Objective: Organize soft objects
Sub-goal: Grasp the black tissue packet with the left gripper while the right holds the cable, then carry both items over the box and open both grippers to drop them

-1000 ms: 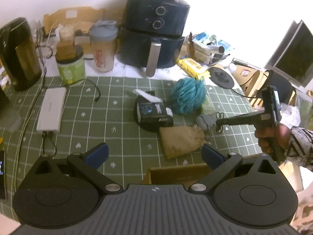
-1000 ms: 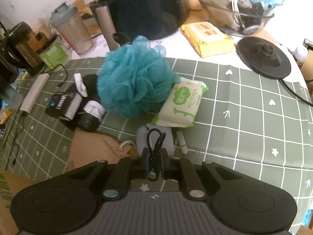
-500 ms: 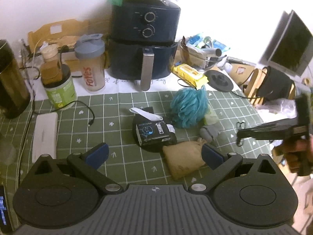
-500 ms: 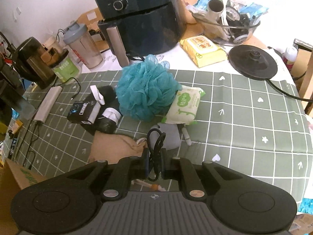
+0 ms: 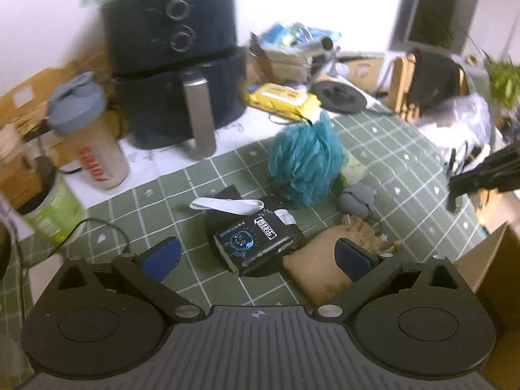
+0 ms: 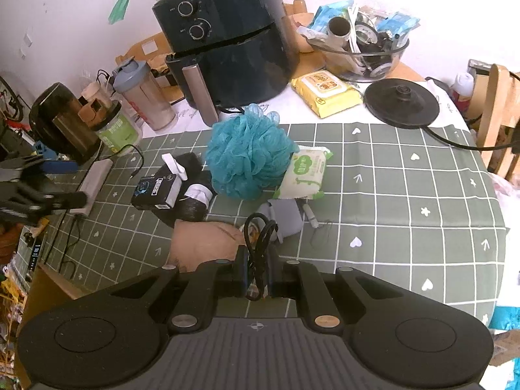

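Observation:
My right gripper is shut on a black elastic hair tie and holds it above the table's near edge. It also shows at the right of the left wrist view. My left gripper is open and empty above a black tissue pack. On the green checked cloth lie a teal bath pouf, a white-green wipes pack, a grey pouch, a tan drawstring bag and the black tissue pack on a black bundle.
A dark air fryer, a shaker bottle, a green jar, a black kettle, yellow wipes, a kettle base and a glass bowl stand behind. A cardboard box sits below the table edge.
My right gripper has lifted the hair tie up and back from the grey pouch. My left gripper has moved forward and right, toward the tissue pack, still open.

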`<act>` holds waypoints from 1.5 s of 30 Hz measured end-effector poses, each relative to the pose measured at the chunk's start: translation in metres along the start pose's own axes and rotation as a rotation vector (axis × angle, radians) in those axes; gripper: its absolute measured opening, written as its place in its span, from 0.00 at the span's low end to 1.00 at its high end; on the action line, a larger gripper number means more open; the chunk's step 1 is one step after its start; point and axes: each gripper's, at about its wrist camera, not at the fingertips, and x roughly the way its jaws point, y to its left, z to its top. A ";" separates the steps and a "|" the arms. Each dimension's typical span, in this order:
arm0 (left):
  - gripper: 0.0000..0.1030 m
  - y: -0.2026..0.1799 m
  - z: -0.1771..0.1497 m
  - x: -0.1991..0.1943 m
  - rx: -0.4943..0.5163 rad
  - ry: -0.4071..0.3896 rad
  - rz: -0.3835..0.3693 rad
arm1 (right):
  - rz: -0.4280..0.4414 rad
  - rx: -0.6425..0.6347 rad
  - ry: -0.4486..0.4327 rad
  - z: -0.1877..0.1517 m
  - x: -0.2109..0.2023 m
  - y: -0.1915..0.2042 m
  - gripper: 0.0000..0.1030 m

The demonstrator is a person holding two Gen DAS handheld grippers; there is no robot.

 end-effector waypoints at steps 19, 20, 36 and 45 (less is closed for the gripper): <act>0.58 0.007 0.007 0.101 0.263 0.159 -0.096 | -0.054 0.092 -0.038 -0.023 -0.037 -0.002 0.13; 0.57 0.006 0.006 0.103 0.278 0.167 -0.097 | -0.055 0.093 -0.038 -0.023 -0.038 -0.002 0.13; 0.51 -0.004 0.015 0.042 0.023 0.083 -0.026 | -0.041 -0.017 -0.044 -0.001 -0.056 0.012 0.13; 0.51 -0.015 0.008 -0.025 -0.143 -0.024 0.023 | 0.059 -0.112 -0.028 0.005 -0.062 0.039 0.13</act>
